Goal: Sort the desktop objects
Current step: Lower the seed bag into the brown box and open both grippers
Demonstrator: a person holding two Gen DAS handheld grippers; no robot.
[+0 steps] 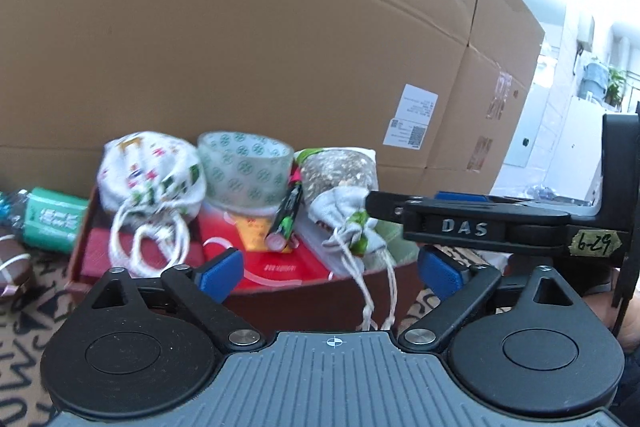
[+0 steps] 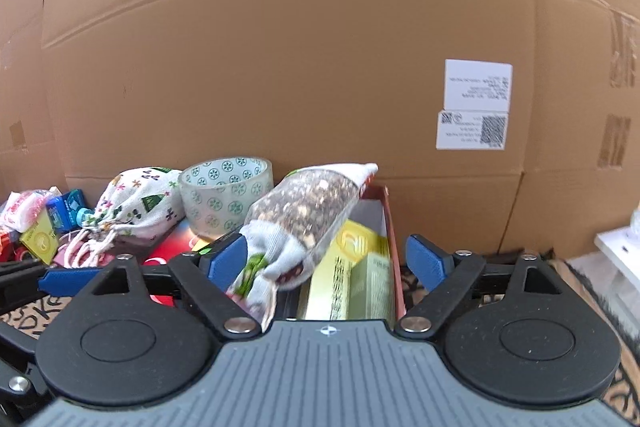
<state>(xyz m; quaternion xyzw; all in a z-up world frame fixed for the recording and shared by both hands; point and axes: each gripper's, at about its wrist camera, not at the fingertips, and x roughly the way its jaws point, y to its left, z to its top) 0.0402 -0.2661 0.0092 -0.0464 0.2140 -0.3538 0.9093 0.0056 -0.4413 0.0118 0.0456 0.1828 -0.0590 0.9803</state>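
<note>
A red shallow box (image 1: pixel 80 247) holds a white printed drawstring pouch (image 1: pixel 148 179), a clear tape roll with green marks (image 1: pixel 246 167), a black and green marker (image 1: pixel 286 223) and a speckled pouch with a grey tied end (image 1: pixel 340 179). My left gripper (image 1: pixel 332 271) is open in front of the box with nothing between its blue pads. The right gripper's black finger (image 1: pixel 460 223) reaches in from the right, its tip at the speckled pouch. In the right wrist view my right gripper (image 2: pixel 326 261) stands open. The speckled pouch (image 2: pixel 304 211) lies between its jaws, close to the left pad (image 2: pixel 226 259).
A tall cardboard carton (image 1: pixel 280 47) walls off the back. A green-labelled bottle (image 1: pixel 48 223) lies left of the box on a patterned mat (image 1: pixel 24 327). Yellow-green cartons (image 2: pixel 356 275) sit in the box's right end. Small packets (image 2: pixel 24 215) lie far left; white furniture (image 2: pixel 620 255) stands right.
</note>
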